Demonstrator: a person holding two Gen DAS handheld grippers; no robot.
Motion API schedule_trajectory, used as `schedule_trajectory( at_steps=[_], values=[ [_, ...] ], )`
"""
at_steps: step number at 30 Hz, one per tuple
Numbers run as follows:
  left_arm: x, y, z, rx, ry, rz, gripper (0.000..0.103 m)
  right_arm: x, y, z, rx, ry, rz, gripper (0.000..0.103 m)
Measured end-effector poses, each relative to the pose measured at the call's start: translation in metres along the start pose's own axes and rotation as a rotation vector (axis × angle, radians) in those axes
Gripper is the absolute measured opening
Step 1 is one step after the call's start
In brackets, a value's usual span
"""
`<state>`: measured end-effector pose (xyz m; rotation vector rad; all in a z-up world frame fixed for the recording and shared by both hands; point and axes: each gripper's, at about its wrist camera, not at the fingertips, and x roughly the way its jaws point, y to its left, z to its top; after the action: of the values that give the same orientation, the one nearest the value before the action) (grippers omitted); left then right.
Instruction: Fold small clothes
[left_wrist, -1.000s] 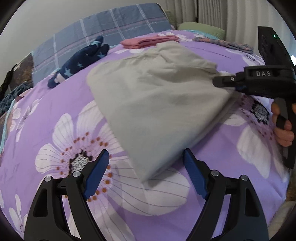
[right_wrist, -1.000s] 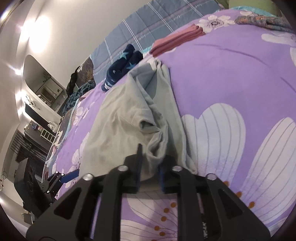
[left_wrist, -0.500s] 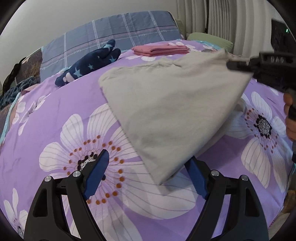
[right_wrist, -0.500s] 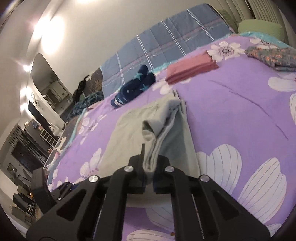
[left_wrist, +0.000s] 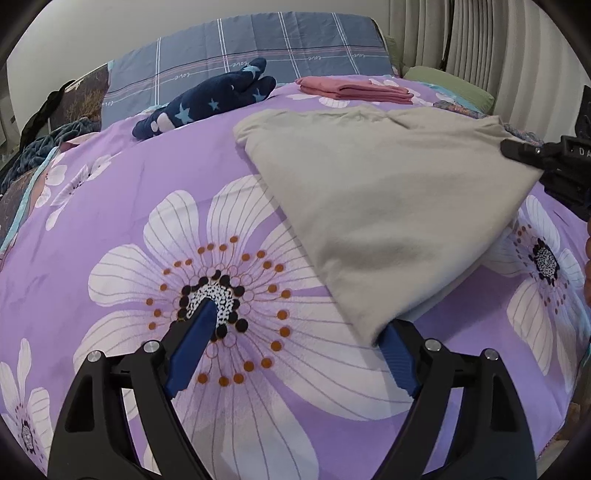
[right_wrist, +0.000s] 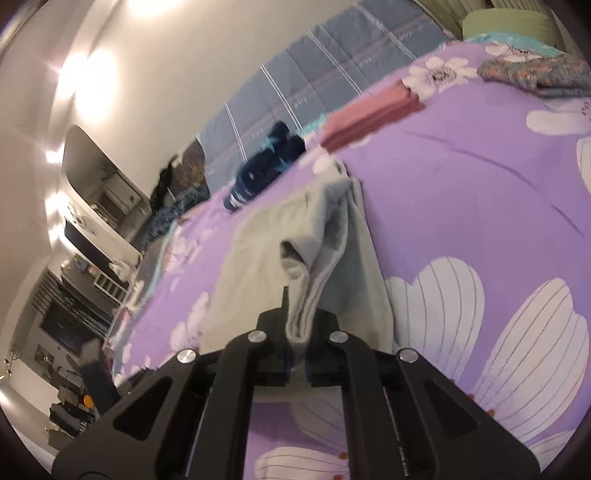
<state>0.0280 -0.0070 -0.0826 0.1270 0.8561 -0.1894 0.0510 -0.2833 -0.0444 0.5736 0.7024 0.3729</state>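
A grey garment (left_wrist: 384, 206) lies on the purple flowered bedspread (left_wrist: 147, 206), with its right corner lifted. My right gripper (right_wrist: 297, 347) is shut on that bunched grey corner (right_wrist: 303, 280) and holds it above the bed; it also shows at the right edge of the left wrist view (left_wrist: 517, 149). My left gripper (left_wrist: 291, 354) is open and empty, low over the bed. The garment's near corner hangs just in front of its right finger (left_wrist: 397, 356).
A folded pink garment (left_wrist: 354, 88) and a dark blue star-patterned item (left_wrist: 207, 103) lie at the far side of the bed. A patterned cloth (right_wrist: 535, 70) lies at the far right. A blue checked pillow (left_wrist: 251, 48) lines the back.
My right gripper has lifted the grey corner higher and carried it right, stretching the cloth. The left gripper has drawn back, so the garment's near corner sits by its right finger.
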Motion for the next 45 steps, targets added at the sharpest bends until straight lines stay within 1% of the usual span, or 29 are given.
schedule_trajectory(
  at_steps=[2, 5, 7, 8, 9, 10, 11, 12, 13, 15, 16, 18, 20, 21, 23, 24, 25, 26, 27, 28, 30, 32, 33, 34, 35, 38, 41, 45],
  values=[
    [-0.002, -0.001, -0.002, 0.006, -0.005, -0.010, 0.084, 0.003, -0.011, -0.005, 0.027, 0.016, -0.035, 0.004],
    [-0.001, -0.002, -0.005, 0.016, 0.001, -0.015, 0.084, 0.022, -0.035, -0.019, 0.067, 0.128, -0.091, 0.006],
    [-0.001, -0.001, -0.006, 0.013, 0.006, -0.025, 0.084, 0.020, -0.040, -0.023, 0.070, 0.126, -0.080, 0.006],
    [-0.002, -0.001, -0.006, 0.015, 0.007, -0.031, 0.084, 0.016, -0.038, -0.022, 0.059, 0.114, -0.080, 0.009],
    [-0.004, -0.001, -0.007, 0.025, 0.008, -0.042, 0.080, 0.011, -0.034, -0.019, 0.035, 0.091, -0.089, 0.013],
    [-0.009, -0.003, -0.008, 0.046, 0.009, -0.068, 0.071, 0.007, -0.032, -0.017, 0.013, 0.076, -0.102, 0.013],
    [-0.012, -0.004, -0.008, 0.056, 0.012, -0.088, 0.066, 0.003, -0.029, -0.015, -0.015, 0.063, -0.119, 0.013],
    [-0.017, -0.005, -0.009, 0.064, 0.014, -0.116, 0.055, 0.000, -0.027, -0.014, -0.032, 0.056, -0.126, 0.013],
    [-0.025, -0.006, -0.008, 0.065, 0.010, -0.165, 0.045, -0.002, -0.026, -0.012, -0.041, 0.052, -0.126, 0.013],
    [-0.037, -0.008, -0.006, 0.065, -0.013, -0.221, 0.035, -0.006, -0.022, -0.007, -0.050, 0.042, -0.120, 0.013],
    [-0.046, -0.010, -0.002, 0.070, -0.038, -0.251, 0.033, -0.008, -0.019, -0.005, -0.059, 0.034, -0.118, 0.013],
    [-0.056, -0.016, 0.005, 0.087, -0.083, -0.279, 0.032, -0.007, -0.012, -0.001, -0.092, 0.023, -0.108, 0.013],
    [-0.055, -0.026, 0.015, 0.130, -0.120, -0.265, 0.032, -0.002, -0.003, 0.004, -0.127, 0.023, -0.090, 0.013],
    [-0.046, -0.034, 0.021, 0.154, -0.127, -0.242, 0.033, 0.004, 0.004, 0.005, -0.154, 0.026, -0.070, 0.013],
    [-0.024, -0.040, 0.029, 0.166, -0.107, -0.219, 0.033, 0.019, 0.013, 0.007, -0.201, 0.044, -0.060, 0.013],
    [-0.005, -0.044, 0.029, 0.166, -0.072, -0.201, 0.038, 0.026, 0.014, 0.007, -0.214, 0.060, -0.079, 0.013],
    [0.009, -0.045, 0.027, 0.165, -0.042, -0.175, 0.041, 0.037, 0.012, 0.006, -0.228, 0.089, -0.126, 0.013],
    [0.024, -0.046, 0.023, 0.168, -0.010, -0.153, 0.042, 0.045, 0.008, 0.004, -0.236, 0.111, -0.179, 0.011],
    [0.027, -0.047, 0.020, 0.170, -0.015, -0.150, 0.043, 0.054, 0.001, 0.001, -0.248, 0.128, -0.246, 0.003],
    [0.023, -0.049, 0.019, 0.181, -0.034, -0.149, 0.048, 0.057, -0.003, -0.001, -0.249, 0.132, -0.246, 0.003],
    [0.018, -0.049, 0.018, 0.188, -0.030, -0.165, 0.056, 0.054, -0.002, 0.002, -0.244, 0.133, -0.235, 0.003],
    [0.018, -0.047, 0.015, 0.181, -0.025, -0.175, 0.057, 0.051, 0.005, 0.004, -0.260, 0.136, -0.242, 0.003],
    [0.019, -0.045, 0.016, 0.176, -0.023, -0.181, 0.057, 0.048, 0.009, 0.008, -0.259, 0.134, -0.220, 0.008],
    [0.019, -0.045, 0.017, 0.173, -0.020, -0.187, 0.059, 0.045, 0.010, 0.011, -0.263, 0.131, -0.201, 0.009],
    [0.020, -0.045, 0.017, 0.173, -0.019, -0.190, 0.059, 0.043, 0.013, 0.017, -0.273, 0.124, -0.189, 0.012],
    [0.021, -0.047, 0.017, 0.182, -0.018, -0.193, 0.064, 0.046, 0.023, 0.043, -0.329, 0.095, -0.221, 0.025],
    [0.022, -0.047, 0.016, 0.178, -0.015, -0.211, 0.068, 0.071, 0.020, 0.076, -0.326, 0.116, -0.185, 0.027],
    [0.024, -0.049, 0.017, 0.185, -0.016, -0.224, 0.074, 0.117, 0.016, 0.112, -0.308, 0.148, -0.188, 0.034]
  ],
)
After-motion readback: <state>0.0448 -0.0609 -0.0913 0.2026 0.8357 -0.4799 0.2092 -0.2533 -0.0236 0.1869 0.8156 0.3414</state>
